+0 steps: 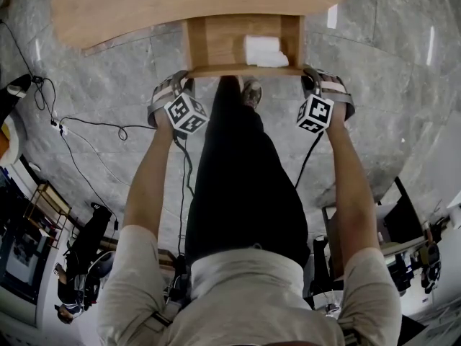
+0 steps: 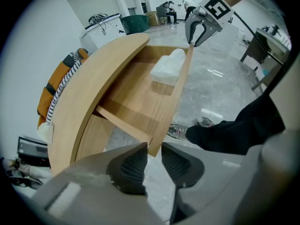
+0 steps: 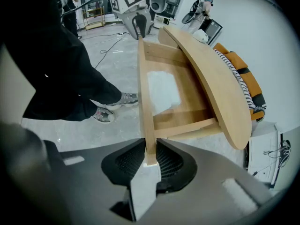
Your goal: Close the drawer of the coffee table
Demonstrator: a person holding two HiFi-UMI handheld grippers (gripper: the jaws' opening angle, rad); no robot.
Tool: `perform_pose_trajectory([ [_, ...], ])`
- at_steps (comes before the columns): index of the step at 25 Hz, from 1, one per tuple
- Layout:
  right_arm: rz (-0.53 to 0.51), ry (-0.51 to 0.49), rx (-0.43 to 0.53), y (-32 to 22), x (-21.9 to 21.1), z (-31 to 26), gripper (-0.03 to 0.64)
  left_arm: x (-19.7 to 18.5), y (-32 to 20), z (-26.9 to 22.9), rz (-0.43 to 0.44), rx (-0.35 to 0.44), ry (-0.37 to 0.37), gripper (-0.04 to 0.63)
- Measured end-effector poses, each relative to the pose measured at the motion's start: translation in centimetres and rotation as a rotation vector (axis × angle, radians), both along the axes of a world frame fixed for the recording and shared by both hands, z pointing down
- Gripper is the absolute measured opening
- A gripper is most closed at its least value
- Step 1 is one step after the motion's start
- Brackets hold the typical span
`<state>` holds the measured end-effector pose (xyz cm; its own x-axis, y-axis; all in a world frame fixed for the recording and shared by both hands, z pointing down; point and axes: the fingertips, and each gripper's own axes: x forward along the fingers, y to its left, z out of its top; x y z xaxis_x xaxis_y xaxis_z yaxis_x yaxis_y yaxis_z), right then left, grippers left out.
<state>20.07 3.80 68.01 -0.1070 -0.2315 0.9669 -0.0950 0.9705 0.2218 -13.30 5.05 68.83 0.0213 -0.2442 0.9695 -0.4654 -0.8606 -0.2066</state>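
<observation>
The drawer point(image 1: 216, 45) stands pulled out from under the curved worktop point(image 1: 144, 6), at 12 o'clock from the person. A white folded cloth point(image 1: 263, 50) lies on its 3 o'clock side. The right tool point(image 3: 150, 161) clamps the drawer's front at one end. The left tool point(image 2: 152, 154) gapes, with the other corner at its tips, unpressed. A shoe point(image 1: 251, 92) stands just at the drawer's 6 o'clock, and cables point(image 1: 94, 128) trail at 9 o'clock.

beige short-sleeved shirt point(image 1: 252, 301), black trousers point(image 1: 241, 179); grey left tool point(image 2: 152, 153), right tool point(image 3: 150, 154) (black-white marker cubes point(image 1: 186, 114), black cables point(image 1: 310, 157)).
</observation>
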Motion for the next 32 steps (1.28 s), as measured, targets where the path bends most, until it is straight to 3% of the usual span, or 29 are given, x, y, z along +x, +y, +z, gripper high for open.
perform_pose_trajectory([
  [32,0.051,0.018,-0.008,-4.2,-0.4,0.4,0.081,-0.5,-4.3,0.4,0.021,-0.013,0.004,0.12],
])
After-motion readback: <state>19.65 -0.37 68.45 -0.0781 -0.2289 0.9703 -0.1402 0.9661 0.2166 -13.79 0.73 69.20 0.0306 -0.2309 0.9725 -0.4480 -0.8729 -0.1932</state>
